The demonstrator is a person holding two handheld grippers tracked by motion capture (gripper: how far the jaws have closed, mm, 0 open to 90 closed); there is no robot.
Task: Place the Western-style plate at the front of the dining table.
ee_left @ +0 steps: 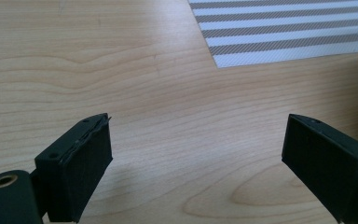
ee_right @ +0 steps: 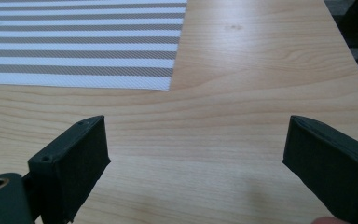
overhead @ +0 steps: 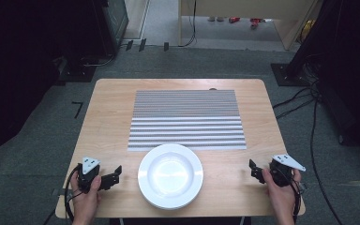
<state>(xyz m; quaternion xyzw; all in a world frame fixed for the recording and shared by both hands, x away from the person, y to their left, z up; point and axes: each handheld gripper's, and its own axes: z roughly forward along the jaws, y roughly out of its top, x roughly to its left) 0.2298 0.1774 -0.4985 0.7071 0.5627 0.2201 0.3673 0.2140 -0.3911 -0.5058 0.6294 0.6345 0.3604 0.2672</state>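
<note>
White plate (overhead: 170, 175), striped placemat (overhead: 186, 119); left gripper (overhead: 114, 174), right gripper (overhead: 254, 169) both spread, empty. Advice: approach plate rim level, from opposite sides.

White plate (overhead: 170, 176), empty, near table edge, touching striped mat (overhead: 186, 119).

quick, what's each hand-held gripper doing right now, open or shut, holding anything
Left hand-held gripper: open, jaws wide apart over bare table, holding nothing.
Right hand-held gripper: open, jaws wide apart over bare table, holding nothing.
</note>
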